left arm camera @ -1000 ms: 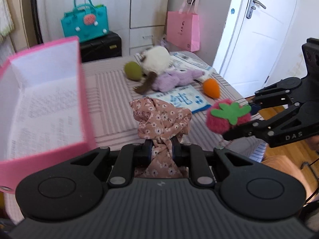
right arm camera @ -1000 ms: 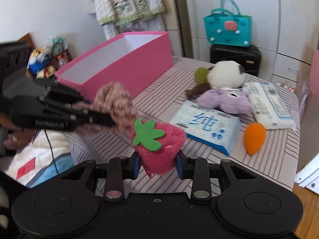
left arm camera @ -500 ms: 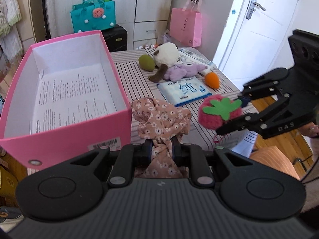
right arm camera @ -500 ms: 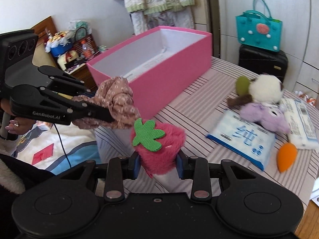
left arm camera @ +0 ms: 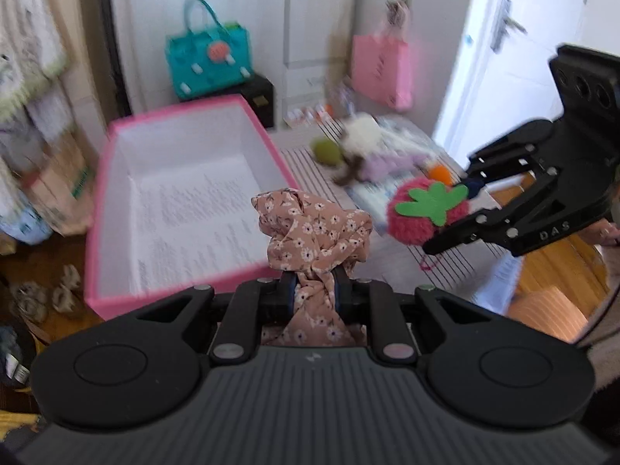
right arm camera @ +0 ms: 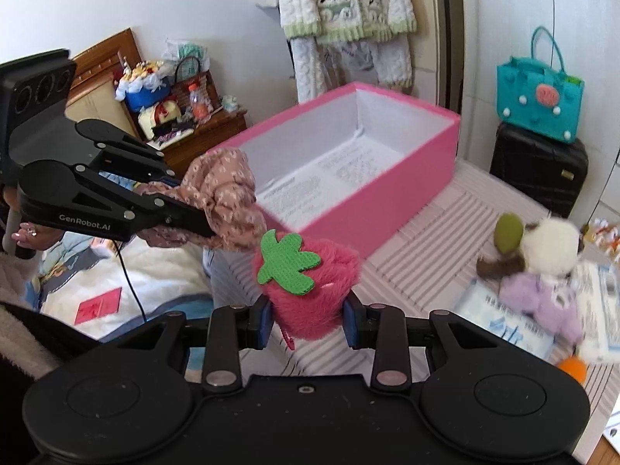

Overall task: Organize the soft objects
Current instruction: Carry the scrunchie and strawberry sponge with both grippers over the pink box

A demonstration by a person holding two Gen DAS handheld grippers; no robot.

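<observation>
My left gripper [left arm camera: 314, 294] is shut on a brown floral cloth [left arm camera: 316, 232] and holds it in the air at the near right corner of the open pink box [left arm camera: 112, 209]. My right gripper [right arm camera: 306, 319] is shut on a pink plush strawberry [right arm camera: 306, 283] with a green felt leaf, held above the striped table in front of the box [right arm camera: 387, 209]. In the right wrist view the left gripper [right arm camera: 201, 228] holds the cloth [right arm camera: 224, 201] just left of the strawberry. In the left wrist view the strawberry [left arm camera: 426, 213] hangs right of the cloth.
On the striped table [right arm camera: 434, 255] lie a white and brown plush [right arm camera: 546, 248], a green plush [right arm camera: 509, 232], a purple plush [right arm camera: 542, 302], tissue packs [right arm camera: 507, 329] and an orange plush [right arm camera: 573, 368]. A teal bag [right arm camera: 538, 97] sits on a black case. White paper lines the box.
Both grippers have risen and swung left toward the pink box, carrying the cloth and the strawberry. The box now sits more central and its inside shows more fully.
</observation>
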